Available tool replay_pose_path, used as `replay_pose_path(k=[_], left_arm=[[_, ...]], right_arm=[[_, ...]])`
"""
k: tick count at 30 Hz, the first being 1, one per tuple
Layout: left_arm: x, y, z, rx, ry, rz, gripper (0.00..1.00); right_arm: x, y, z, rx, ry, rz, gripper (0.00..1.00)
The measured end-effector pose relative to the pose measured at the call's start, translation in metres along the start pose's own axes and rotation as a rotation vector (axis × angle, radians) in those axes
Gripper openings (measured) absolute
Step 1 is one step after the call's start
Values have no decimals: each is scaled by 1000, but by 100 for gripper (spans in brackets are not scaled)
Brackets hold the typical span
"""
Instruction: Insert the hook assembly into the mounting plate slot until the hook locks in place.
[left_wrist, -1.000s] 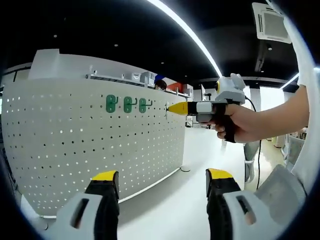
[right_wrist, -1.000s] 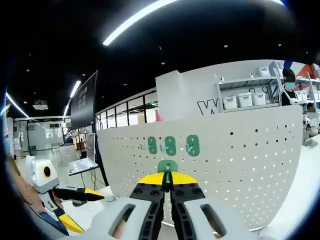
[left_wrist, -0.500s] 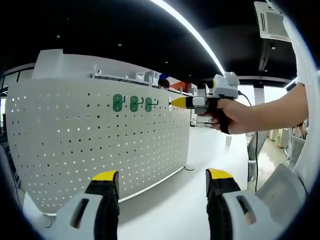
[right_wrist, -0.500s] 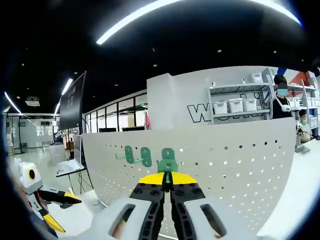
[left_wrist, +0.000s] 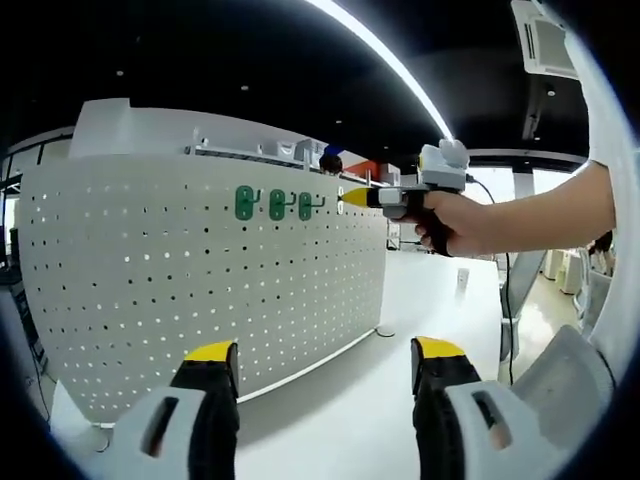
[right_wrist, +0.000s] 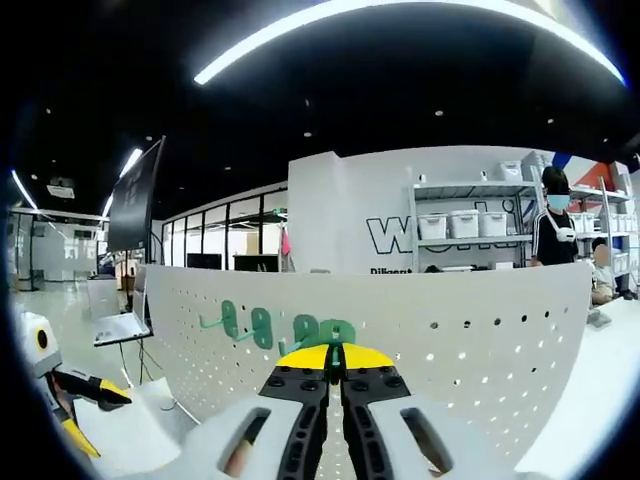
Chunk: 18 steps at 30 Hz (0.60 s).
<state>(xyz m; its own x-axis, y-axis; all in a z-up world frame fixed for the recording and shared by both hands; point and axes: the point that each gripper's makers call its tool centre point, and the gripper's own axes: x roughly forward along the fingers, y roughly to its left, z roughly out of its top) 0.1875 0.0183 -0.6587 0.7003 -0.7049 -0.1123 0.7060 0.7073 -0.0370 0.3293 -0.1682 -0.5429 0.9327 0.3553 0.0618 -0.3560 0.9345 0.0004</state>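
An open-plan lab or workshop hall is indicated by a white pegboard (left_wrist: 200, 270), storage shelving (right_wrist: 470, 215), ceiling strip lights (right_wrist: 400, 15) and glass-walled offices (right_wrist: 225, 255).

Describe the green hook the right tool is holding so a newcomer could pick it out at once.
Start at the white pegboard and find the row of green hooks near its top edge. The held hook is the one directly above the right tool, whose yellow tips are shut on it; the other hooks sit on the board further left, ungripped.
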Motion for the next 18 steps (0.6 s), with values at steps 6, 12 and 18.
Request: replay_pose_path(k=[6, 12, 18], left_arm=[[-1, 1, -1, -1, 5, 7, 72], [-1, 2, -2, -1, 10, 14, 72], [-2, 3, -5, 2, 20, 16, 72]], right_arm=[[6, -9, 2, -37, -2, -20, 0], [10, -17, -1, -49, 6, -47, 0], [13, -15, -2, -41, 0, -47, 0]])
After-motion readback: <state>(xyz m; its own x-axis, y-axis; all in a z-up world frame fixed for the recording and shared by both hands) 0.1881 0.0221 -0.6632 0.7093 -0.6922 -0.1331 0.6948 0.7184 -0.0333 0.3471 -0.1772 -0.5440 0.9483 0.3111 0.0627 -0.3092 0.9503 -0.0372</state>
